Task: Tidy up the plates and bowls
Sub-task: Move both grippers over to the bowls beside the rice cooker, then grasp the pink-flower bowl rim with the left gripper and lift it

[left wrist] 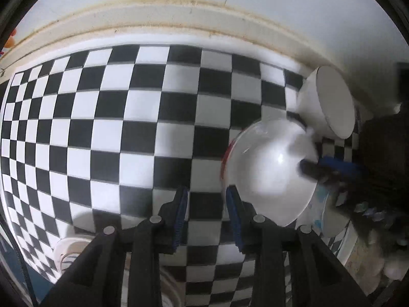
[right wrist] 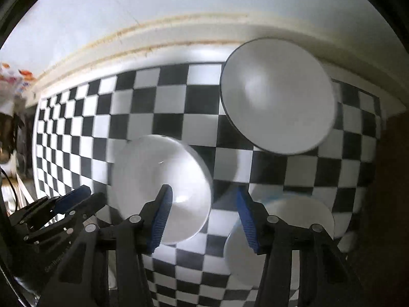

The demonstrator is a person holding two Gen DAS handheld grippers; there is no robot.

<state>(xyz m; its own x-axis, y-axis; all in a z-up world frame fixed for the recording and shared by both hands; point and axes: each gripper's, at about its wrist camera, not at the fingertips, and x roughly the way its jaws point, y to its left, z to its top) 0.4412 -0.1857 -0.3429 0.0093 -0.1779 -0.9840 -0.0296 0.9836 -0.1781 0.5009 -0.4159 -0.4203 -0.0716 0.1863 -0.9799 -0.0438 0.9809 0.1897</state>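
A white bowl with a red rim (left wrist: 268,171) sits on the checkered cloth (left wrist: 102,128), just right of my open left gripper (left wrist: 207,212). A second white bowl (left wrist: 324,102) stands behind it near the wall. In the right wrist view the near bowl (right wrist: 158,192) lies in front of my open right gripper (right wrist: 204,209), whose left finger (right wrist: 163,204) overlaps it. The dark-rimmed bowl (right wrist: 278,97) is farther back right. A white dish with blue marks (right wrist: 286,220) lies under the right finger. The left gripper (right wrist: 71,199) shows at the left.
A cream ledge (left wrist: 179,23) and white wall bound the table at the back. More white dishes (left wrist: 71,253) lie at the lower left of the left wrist view. Patterned crockery (left wrist: 332,220) and dark objects crowd the right edge.
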